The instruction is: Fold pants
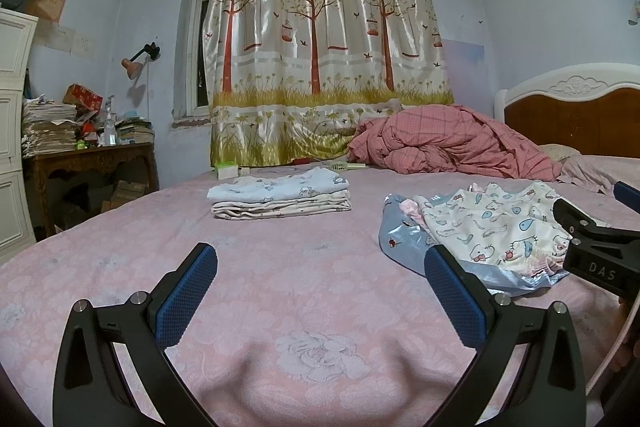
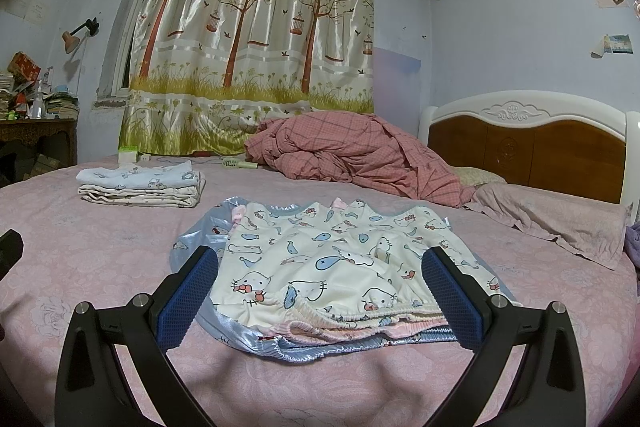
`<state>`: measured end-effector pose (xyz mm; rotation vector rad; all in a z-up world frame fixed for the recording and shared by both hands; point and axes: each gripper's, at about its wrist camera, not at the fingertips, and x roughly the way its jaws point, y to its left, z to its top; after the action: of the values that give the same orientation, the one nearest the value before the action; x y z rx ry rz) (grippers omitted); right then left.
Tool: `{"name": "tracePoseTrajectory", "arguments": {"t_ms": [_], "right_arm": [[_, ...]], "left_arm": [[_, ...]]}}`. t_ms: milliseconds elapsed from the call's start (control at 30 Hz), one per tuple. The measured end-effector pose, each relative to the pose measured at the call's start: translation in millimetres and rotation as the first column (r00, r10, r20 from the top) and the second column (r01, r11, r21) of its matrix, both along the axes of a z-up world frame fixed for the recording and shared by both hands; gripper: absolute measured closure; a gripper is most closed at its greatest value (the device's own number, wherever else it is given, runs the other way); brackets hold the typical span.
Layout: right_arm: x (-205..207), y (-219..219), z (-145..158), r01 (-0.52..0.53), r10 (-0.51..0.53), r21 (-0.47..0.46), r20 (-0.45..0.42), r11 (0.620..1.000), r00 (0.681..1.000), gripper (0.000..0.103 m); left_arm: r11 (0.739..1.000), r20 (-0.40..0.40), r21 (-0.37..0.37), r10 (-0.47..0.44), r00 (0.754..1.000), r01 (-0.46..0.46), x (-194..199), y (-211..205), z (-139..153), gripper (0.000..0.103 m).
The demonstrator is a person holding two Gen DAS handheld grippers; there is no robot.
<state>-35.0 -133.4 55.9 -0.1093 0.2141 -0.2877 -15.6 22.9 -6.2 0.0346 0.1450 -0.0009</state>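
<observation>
Both claws gape wide — right claw over cartoon-print pants, left claw over bedsheet.

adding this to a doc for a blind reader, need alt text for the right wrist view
The open right hand-held gripper hovers over a pile of cartoon-print pants on a pink bed. A folded stack lies further back on the left, with a crumpled pink quilt, a tree-print curtain and a headboard behind.

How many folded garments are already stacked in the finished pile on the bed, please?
2: a pale blue printed one on top and a cream one directly beneath it, toward the bed's far left. Thinner pieces might be hidden between them.
</observation>
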Motion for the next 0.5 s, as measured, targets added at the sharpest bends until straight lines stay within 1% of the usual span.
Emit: {"name": "tracePoseTrajectory", "arguments": {"t_ms": [367, 500], "right_arm": [[0, 1, 0, 0.0, 0.0, -0.001, 0.0, 1.0, 1.0, 0.0], [1, -1, 0, -0.002, 0.002, 0.004, 0.002, 1.0, 1.0, 0.0]], "left_arm": [[1.0, -0.002, 0.0, 0.002, 1.0, -0.002, 1, 0, 1, 0.0], [0.999, 0.025, 0.003, 0.04, 0.999, -0.04, -9, 7, 1, 0.0]]}}
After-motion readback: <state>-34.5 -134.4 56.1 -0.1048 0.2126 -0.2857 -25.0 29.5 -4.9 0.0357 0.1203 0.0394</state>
